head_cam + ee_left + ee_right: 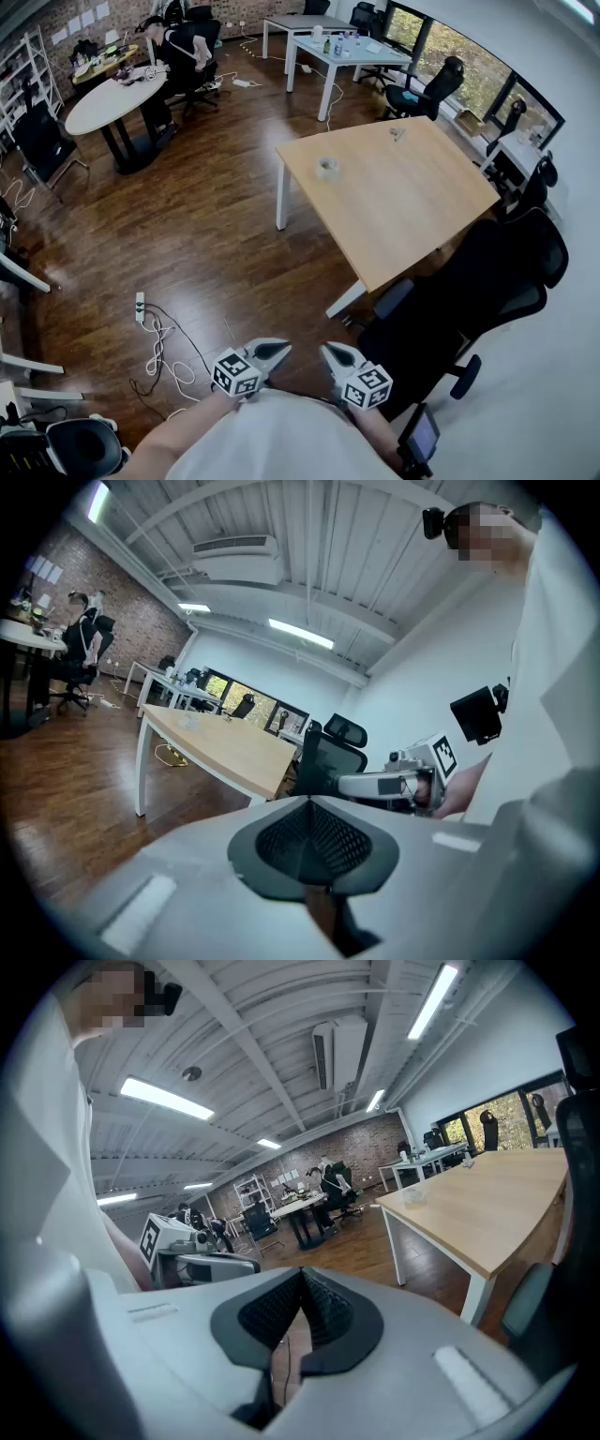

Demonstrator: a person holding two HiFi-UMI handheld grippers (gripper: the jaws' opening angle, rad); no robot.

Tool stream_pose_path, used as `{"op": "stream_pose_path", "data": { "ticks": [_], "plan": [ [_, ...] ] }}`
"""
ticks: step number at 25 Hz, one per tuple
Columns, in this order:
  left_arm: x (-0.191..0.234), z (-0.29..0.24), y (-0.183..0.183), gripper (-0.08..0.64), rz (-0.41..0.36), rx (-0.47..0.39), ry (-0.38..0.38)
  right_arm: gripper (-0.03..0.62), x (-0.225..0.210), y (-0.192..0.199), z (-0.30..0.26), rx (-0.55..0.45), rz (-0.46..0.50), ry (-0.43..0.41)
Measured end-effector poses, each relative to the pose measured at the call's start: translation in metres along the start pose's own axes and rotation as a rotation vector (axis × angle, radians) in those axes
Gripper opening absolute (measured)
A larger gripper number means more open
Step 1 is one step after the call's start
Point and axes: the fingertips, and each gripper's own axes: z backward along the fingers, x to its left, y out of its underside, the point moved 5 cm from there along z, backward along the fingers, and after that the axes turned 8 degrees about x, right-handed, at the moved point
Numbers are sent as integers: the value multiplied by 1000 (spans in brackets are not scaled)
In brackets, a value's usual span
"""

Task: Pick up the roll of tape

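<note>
The roll of tape (327, 168) is a small pale ring lying flat near the far left corner of the light wooden table (403, 206). It shows faintly in the left gripper view (193, 722) and the right gripper view (413, 1194). Both grippers are held close to the person's body, well short of the table. My left gripper (276, 351) is shut with nothing between its pads (298, 829). My right gripper (328, 353) is shut and empty too, its ribbed pads (323, 1309) meeting at the tip. Each gripper sees the other beside it, the right gripper (340, 783) and the left gripper (257, 1264).
A black office chair (487, 281) stands at the table's near side. A power strip with white cables (141, 307) lies on the wooden floor to the left. Farther off are a round white table (117, 94), a seated person (173, 47) and white desks (328, 42). A small object (397, 134) lies on the table's far edge.
</note>
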Motion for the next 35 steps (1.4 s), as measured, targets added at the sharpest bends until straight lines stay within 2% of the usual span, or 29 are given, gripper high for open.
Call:
{"op": "stream_pose_path", "data": {
  "ticks": [6, 13, 19, 23, 26, 32, 35],
  "plan": [
    [40, 39, -9, 5, 19, -10, 30, 7, 15, -9, -54, 58, 33, 19],
    [76, 67, -6, 5, 41, -31, 18, 6, 26, -23, -78, 72, 46, 51],
    [90, 80, 3, 5, 70, -42, 0, 7, 35, -31, -91, 88, 70, 36],
    [100, 72, 5, 5, 85, -33, -9, 7, 27, -32, -103, 95, 61, 17],
    [104, 63, -11, 5, 92, -36, -22, 7, 13, -36, -110, 112, 51, -3],
    [136, 61, -30, 5, 102, -15, -91, 7, -6, -64, -151, 110, 81, -84],
    [155, 47, -47, 5, 96, -18, -120, 7, -31, -85, -166, 95, 97, -112]
  ]
}}
